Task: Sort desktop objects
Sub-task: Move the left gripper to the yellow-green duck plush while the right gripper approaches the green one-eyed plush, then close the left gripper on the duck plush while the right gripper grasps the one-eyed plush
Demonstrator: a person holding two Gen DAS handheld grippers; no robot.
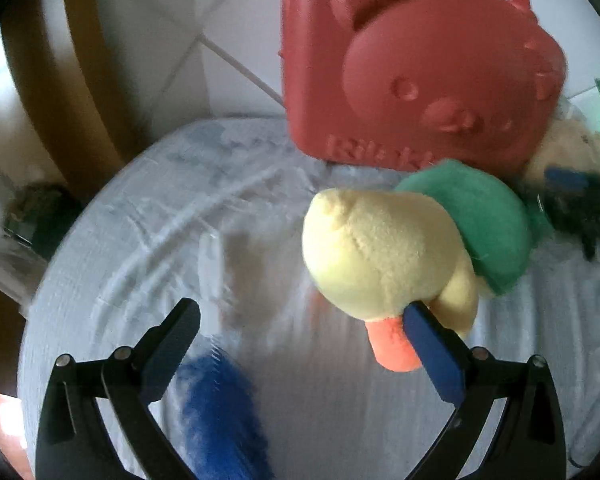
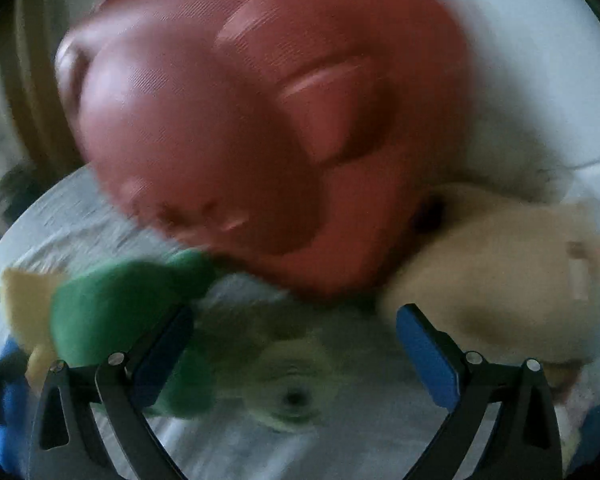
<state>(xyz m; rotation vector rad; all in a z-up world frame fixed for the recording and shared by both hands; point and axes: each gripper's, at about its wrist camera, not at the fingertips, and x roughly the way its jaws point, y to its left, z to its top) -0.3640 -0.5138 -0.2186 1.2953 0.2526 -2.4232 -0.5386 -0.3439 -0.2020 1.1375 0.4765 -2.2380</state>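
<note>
Left wrist view: we are reaching for the yellow duck plush (image 1: 384, 252) beside the red bear basket (image 1: 412, 68).
Both grippers, left (image 1: 300, 312) and right (image 2: 296, 316), are gaping apart, empty; next, we judge, closing squarely on the plush.

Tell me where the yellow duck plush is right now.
In the left wrist view the yellow duck plush lies on the white table, right of centre, just in front of the red bear-face case, its orange bill against the open left gripper's right finger.
</note>
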